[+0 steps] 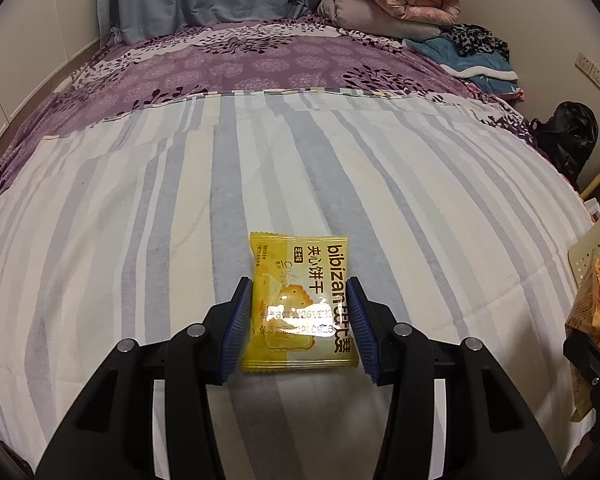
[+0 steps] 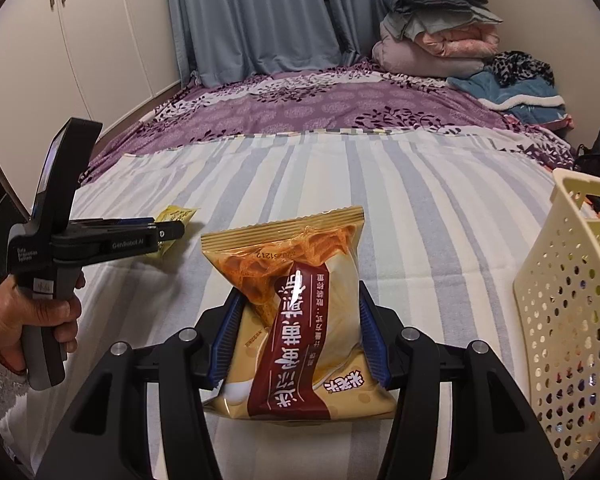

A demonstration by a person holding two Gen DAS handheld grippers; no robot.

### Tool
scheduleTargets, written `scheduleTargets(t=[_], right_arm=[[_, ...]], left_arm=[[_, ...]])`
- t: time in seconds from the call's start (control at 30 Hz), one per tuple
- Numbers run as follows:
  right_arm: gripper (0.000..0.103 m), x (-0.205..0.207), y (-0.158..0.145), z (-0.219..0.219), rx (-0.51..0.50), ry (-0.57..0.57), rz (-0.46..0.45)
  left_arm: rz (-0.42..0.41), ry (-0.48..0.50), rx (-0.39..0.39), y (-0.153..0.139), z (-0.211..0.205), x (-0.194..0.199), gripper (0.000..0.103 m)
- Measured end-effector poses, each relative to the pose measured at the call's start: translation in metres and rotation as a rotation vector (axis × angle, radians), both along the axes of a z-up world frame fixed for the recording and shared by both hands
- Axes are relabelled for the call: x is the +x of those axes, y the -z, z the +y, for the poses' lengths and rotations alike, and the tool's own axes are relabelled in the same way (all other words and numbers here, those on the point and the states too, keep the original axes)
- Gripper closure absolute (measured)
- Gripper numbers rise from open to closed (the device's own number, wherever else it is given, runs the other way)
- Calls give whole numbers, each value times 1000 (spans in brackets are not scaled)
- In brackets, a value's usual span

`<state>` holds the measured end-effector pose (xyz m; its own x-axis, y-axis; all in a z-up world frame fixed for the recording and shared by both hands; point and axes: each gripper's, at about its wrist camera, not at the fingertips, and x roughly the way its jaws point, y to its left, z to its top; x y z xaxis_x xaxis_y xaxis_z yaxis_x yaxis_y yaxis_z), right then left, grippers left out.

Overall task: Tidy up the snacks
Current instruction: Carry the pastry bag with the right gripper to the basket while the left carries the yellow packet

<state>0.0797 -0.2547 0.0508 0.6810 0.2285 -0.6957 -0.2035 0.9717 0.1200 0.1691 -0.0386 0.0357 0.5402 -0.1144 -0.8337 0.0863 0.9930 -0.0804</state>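
A yellow biscuit packet (image 1: 300, 304) lies flat on the striped bedsheet (image 1: 140, 220). My left gripper (image 1: 298, 292) stands around it, its blue pads touching both side edges; the packet still rests on the sheet. In the right wrist view the left gripper (image 2: 172, 232) is at the left with the yellow packet (image 2: 176, 216) at its tip. My right gripper (image 2: 298, 304) is shut on an orange-brown snack bag (image 2: 296, 320) and holds it upright above the bed. That bag also shows at the right edge of the left wrist view (image 1: 592, 308).
A cream perforated plastic basket (image 2: 572, 320) stands at the right on the bed, with things inside. Folded quilts and clothes (image 2: 440, 48) are piled at the far end. White wardrobes (image 2: 80, 40) stand left, and a black bag (image 1: 568, 136) right.
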Motion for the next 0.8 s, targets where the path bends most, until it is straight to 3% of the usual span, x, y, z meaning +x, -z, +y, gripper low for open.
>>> scheduleTargets(t=[0.8], right_arm=[[49,-67,-65,-43,50,91,-154]], left_arm=[[-139,83,32,-73,-27,-73,54]])
